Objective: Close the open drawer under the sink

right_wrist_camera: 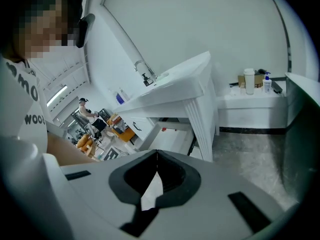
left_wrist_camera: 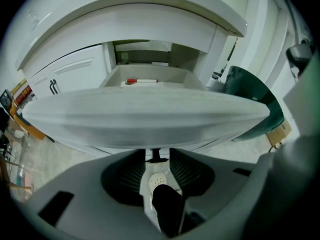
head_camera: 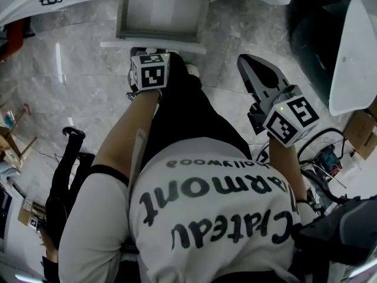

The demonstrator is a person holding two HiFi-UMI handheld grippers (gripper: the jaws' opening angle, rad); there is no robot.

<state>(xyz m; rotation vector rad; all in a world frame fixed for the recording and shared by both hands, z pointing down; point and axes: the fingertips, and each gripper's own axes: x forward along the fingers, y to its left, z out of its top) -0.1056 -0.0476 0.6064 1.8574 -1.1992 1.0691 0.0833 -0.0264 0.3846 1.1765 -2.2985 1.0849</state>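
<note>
The open drawer [head_camera: 162, 12] sticks out from the white vanity at the top of the head view, its front panel [head_camera: 153, 43] nearest me. My left gripper [head_camera: 152, 53] is right at that panel, jaws pointing at it. In the left gripper view the panel [left_wrist_camera: 145, 115] fills the middle. The left gripper [left_wrist_camera: 157, 152] has its jaws a little apart at the panel's lower edge, with my shoe showing through the gap. A small red and white item [left_wrist_camera: 141, 81] lies in the drawer. My right gripper [head_camera: 246, 62] is shut and empty, held off to the right over the floor.
A dark green bin [head_camera: 312, 34] with a white lid [head_camera: 353, 58] stands right of the vanity. Cables [head_camera: 321, 146] and a cardboard box [head_camera: 360, 135] lie at the right, a black stand [head_camera: 68, 170] at the left. The sink top [right_wrist_camera: 175, 81] overhangs the drawer [right_wrist_camera: 170, 140].
</note>
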